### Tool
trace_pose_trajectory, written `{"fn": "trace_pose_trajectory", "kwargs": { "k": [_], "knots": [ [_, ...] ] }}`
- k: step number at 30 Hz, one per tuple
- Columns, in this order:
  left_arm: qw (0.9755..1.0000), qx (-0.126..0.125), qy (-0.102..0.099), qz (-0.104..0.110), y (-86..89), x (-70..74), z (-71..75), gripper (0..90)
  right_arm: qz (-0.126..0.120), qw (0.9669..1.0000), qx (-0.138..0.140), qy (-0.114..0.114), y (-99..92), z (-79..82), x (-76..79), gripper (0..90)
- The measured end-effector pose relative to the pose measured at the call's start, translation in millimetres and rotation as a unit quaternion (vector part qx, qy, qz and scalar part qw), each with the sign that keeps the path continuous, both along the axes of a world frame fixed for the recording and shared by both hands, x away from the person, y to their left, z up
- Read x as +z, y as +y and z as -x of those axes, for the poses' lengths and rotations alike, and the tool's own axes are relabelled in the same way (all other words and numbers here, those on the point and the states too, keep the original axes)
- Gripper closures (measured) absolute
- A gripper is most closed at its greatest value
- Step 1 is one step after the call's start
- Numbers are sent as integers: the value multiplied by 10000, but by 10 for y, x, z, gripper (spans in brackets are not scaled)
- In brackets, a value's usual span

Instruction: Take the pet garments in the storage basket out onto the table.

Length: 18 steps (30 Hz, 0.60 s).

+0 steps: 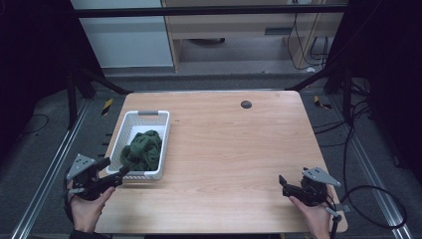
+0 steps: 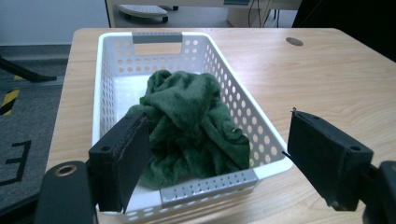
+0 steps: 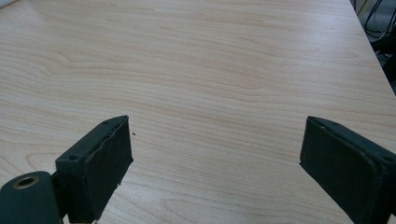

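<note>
Cloth [image 2: 187, 126] sits bunched in basket [image 1: 130, 121], table's near-left. Your L gripper [image 1: 113, 171] hangs released at near rim, grasping nothing, lined up to reach in. R gripper [image 1: 282, 184] released, parked near-right, clear of work.

The left gripper [image 1: 115, 173] sits in the person's left hand [image 1: 87, 209], which enters from below; its 2 jaws stand wide apart with nothing pressed between the pads, and it seems tilted slightly upward, though the high view is small. The right gripper [image 1: 282, 182], held in the right hand [image 1: 313, 215], points level, its 2 jaws likewise spread wide and empty.
</note>
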<state>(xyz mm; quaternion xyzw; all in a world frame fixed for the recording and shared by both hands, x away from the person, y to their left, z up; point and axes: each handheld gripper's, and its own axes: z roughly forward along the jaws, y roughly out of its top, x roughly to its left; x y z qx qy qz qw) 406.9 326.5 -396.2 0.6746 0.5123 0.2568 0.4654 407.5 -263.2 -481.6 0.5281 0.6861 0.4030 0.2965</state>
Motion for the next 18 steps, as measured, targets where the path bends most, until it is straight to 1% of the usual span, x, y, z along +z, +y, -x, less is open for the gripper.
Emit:
{"fn": "trace_pose_trajectory", "kwargs": {
  "k": [3, 6, 7, 11, 15, 17, 18],
  "knots": [
    [10000, 25, -13, -40, 4, 56, -55, 206, 14, 10000, 17, -3, -2, -2, -2, 89],
    [10000, 35, -10, -63, 10, 76, -86, 204, 22, 10000, 16, -1, -3, -5, -3, 89],
    [10000, 60, 1, -74, 17, 93, -120, 203, 2, 10000, 22, 25, 1, -4, 0, 89],
    [9999, 60, 26, -96, 18, 111, -160, 199, 52, 10000, 51, 24, 7, -15, -11, 87],
    [9999, 26, 65, -136, -12, 122, -219, 197, 18, 10000, 54, 46, 16, -15, -8, 86],
    [9998, -4, 100, -186, -38, 129, -270, 196, 71, 9999, 65, 31, 11, -21, -16, 85],
    [9998, -4, 100, -186, -38, 129, -270, 195, 71, 9999, 65, 31, 11, -21, -16, 85]
  ]
}}
